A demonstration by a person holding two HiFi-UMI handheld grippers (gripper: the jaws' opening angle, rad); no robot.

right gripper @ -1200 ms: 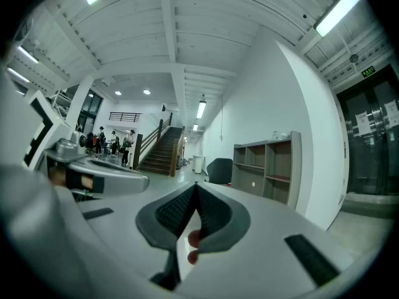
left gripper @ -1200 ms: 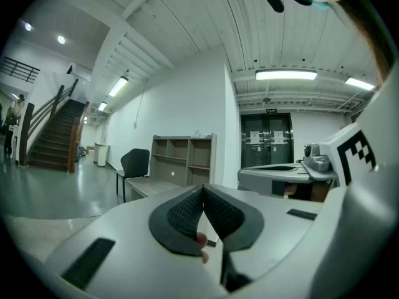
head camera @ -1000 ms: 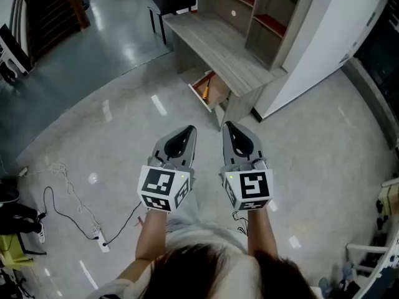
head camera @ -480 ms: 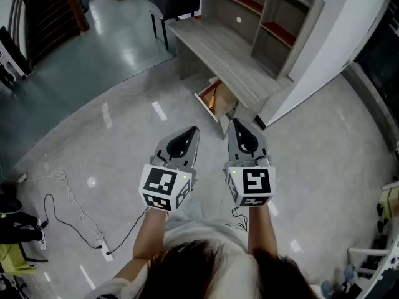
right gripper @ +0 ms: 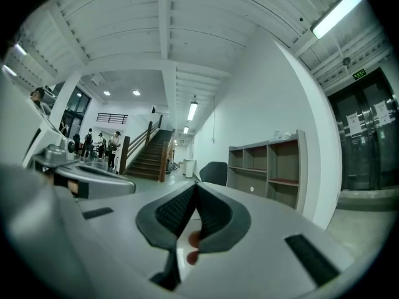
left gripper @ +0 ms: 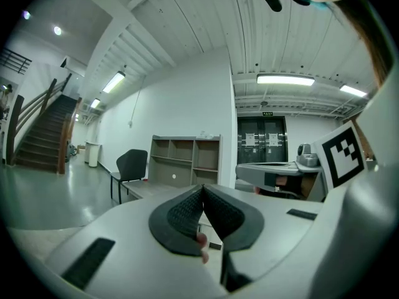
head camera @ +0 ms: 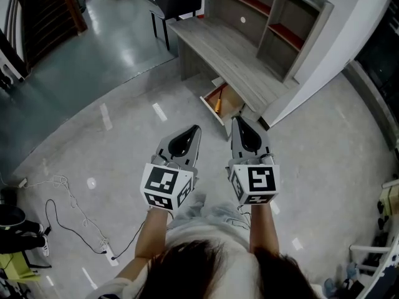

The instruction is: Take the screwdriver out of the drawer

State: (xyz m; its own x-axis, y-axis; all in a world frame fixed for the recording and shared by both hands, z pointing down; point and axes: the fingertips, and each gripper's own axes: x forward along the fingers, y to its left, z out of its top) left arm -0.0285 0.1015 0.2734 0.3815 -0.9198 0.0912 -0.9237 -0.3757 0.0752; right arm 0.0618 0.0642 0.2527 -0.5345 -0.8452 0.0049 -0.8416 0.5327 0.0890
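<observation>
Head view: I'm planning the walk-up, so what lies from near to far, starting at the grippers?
Left gripper and right gripper side by side, both shut → open drawer with the screwdriver inside → desk → shelf unit at the desk's back.

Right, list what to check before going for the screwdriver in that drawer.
1. Drawer open: ok. It is pulled out under the desk.
2. Screwdriver in sight: ok. A slim orange tool lies in the drawer, though it is too small to make out details.
3. Left hand-held gripper free: ok. Jaws together, nothing between them.
4. Right hand-held gripper ready to grasp: not ok. Jaws together, so open them first.
5. Grippers at the drawer: not ok. Both are held over the floor, short of it.
6. Which end of the tool faces the grippers: cannot tell.
</observation>
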